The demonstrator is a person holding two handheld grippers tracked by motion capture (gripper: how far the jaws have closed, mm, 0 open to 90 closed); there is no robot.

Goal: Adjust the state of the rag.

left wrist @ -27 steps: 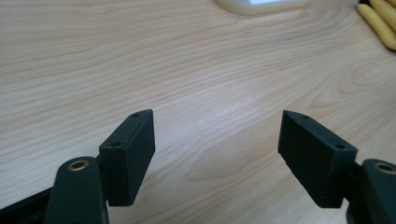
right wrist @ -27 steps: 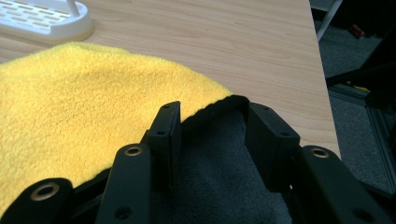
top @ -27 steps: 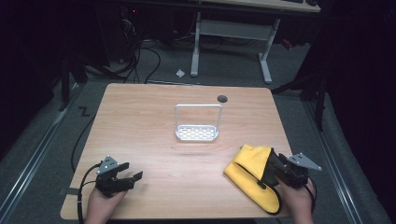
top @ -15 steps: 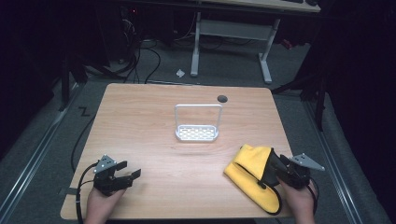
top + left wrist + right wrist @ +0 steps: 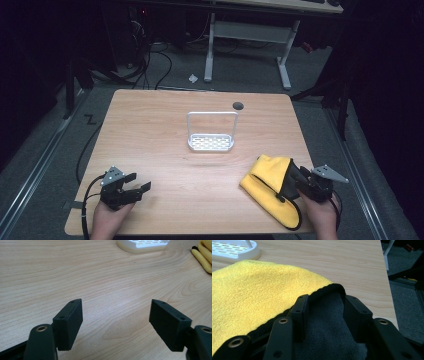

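A yellow cloth mitt (image 5: 265, 181) with a grey lining and a black hem lies at the table's near right; it also shows as yellow cloth (image 5: 262, 285) in the right gripper view. My right gripper (image 5: 296, 178) has both jaws pushed into the mitt's mouth, standing apart, with the hem stretched over their tips (image 5: 325, 302). Grey lining lies under and between them, unpinched. My left gripper (image 5: 140, 181) rests at the near left, open and empty over bare wood (image 5: 116, 315). A white soap-dish-like rack (image 5: 211, 142) with a tall loop handle stands mid-table.
The wooden table (image 5: 150, 130) has a small dark round hole (image 5: 238, 105) near its far edge. The table's right edge (image 5: 387, 280) runs close beside the right gripper. Cables and desk legs lie on the floor beyond.
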